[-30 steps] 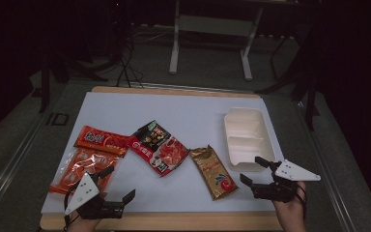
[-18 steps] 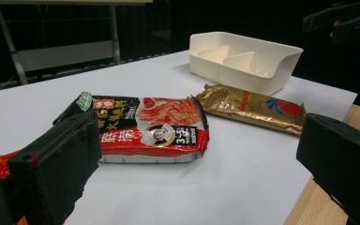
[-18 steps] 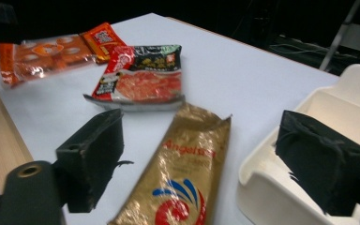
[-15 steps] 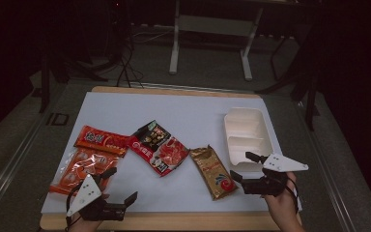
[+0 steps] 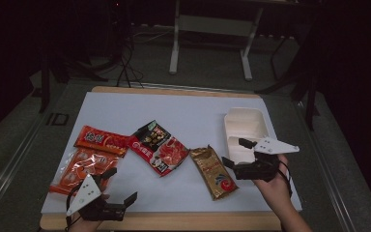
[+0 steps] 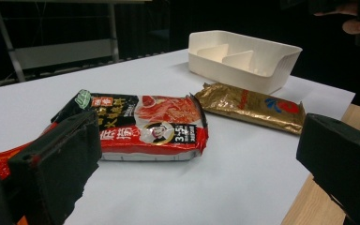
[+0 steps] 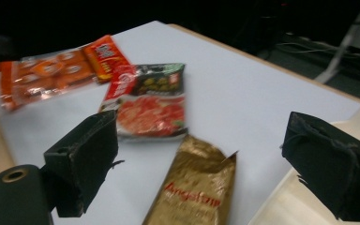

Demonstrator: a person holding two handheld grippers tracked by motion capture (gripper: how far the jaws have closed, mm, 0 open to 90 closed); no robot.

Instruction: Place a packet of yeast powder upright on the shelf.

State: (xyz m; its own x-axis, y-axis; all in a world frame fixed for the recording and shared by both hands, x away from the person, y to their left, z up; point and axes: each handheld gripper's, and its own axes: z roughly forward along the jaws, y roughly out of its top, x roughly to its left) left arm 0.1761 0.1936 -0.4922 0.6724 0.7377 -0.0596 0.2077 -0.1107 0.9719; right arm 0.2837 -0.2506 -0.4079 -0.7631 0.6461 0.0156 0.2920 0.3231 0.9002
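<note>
While both stand wide and empty, right gripper [image 5: 236, 153] hovers between gold packet [image 5: 215, 171] and tray [image 5: 244, 121]; left gripper [image 5: 121, 186] at table edge [image 5: 174, 221].

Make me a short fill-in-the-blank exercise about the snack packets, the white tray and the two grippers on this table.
1. The white divided plastic tray holds ____ packets.
2. The packet lying nearest that tray is the ____ foil one.
3. The right gripper hovers with its jaws ____ and nothing between them.
4. The left gripper sits at the table's near edge beside the clear-fronted ____ packet.

Missing words: no; gold; open; orange
</note>
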